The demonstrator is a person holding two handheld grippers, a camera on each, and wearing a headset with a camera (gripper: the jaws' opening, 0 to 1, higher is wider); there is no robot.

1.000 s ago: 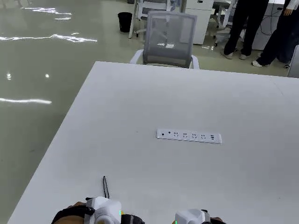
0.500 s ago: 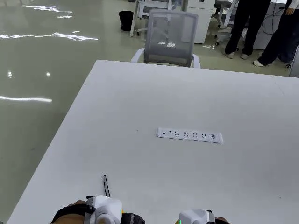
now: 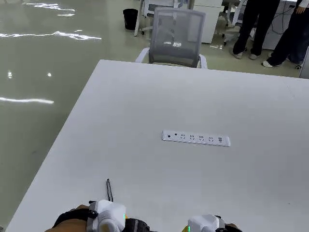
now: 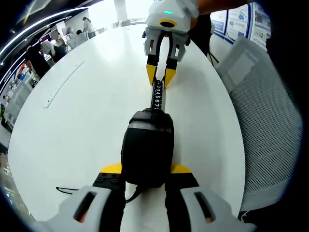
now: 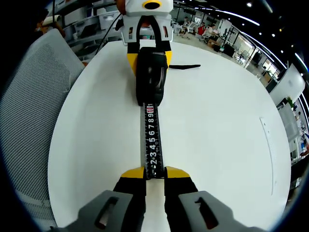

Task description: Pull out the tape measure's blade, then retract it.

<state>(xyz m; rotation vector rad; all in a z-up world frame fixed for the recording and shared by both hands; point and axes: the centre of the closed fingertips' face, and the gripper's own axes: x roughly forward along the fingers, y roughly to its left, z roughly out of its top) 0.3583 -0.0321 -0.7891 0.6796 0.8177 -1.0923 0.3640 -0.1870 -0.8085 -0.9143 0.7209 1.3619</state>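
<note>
tape measure point(image 4: 147, 147): in the left gripper view its black case sits upright on the white surface point(image 4: 96, 72), clamped by both sides between the yellow tips of the left tongs point(image 4: 146, 169), which are closed only as far as the case allows. the blade point(image 4: 158, 94) runs out of the case straight ahead, low over the surface, to the right tongs point(image 4: 160, 77), whose yellow tips pinch its far end. a power strip point(image 4: 63, 84) lies well off to the left, and a mesh chair point(image 4: 270, 111) stands past the surface edge on the right.

in the right gripper view the right tongs are nearly closed, nipping the blade's end near the low numbers, with the printed scale leading up to the case. a thin black strap point(image 5: 183, 66) trails from the case onto the surface.

in the head view the white backs of both tongs peek up at the bottom edge, left and right, close to the near edge of the surface; the strap lies just beyond the left one, the power strip farther out.
</note>
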